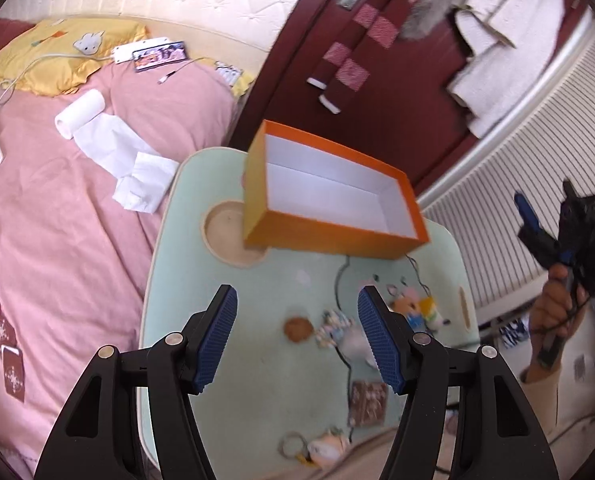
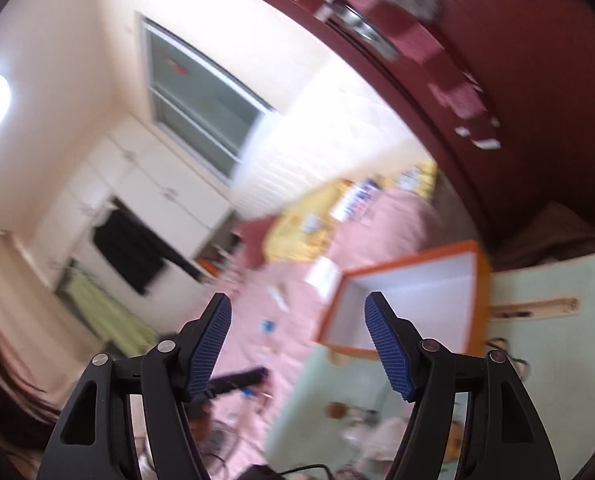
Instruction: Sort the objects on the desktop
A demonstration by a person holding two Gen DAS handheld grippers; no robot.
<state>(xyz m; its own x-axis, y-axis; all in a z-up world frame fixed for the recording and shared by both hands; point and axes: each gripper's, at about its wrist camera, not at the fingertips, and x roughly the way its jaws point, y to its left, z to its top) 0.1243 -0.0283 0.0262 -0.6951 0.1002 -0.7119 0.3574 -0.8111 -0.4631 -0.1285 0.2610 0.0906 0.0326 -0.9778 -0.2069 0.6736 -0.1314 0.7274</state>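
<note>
An empty orange box (image 1: 329, 196) with a white inside stands at the far end of a pale green lap table (image 1: 257, 360). Small items lie on the table: a brown round cookie-like piece (image 1: 297, 329), plush keychains (image 1: 417, 310), a brown card (image 1: 368, 402) and another keychain (image 1: 325, 446). My left gripper (image 1: 297, 340) is open and empty above the table's near half. My right gripper (image 2: 297, 348) is open and empty, raised high off to the right; it shows in the left wrist view (image 1: 565, 236). The box (image 2: 409, 300) appears blurred in the right wrist view.
A pink bed (image 1: 77, 220) lies left of the table with a paper roll (image 1: 79, 114), a phone (image 1: 159, 55), cables and cards. A dark red door (image 1: 377, 40) with hung scarves stands behind. A radiator (image 1: 517, 184) is at right.
</note>
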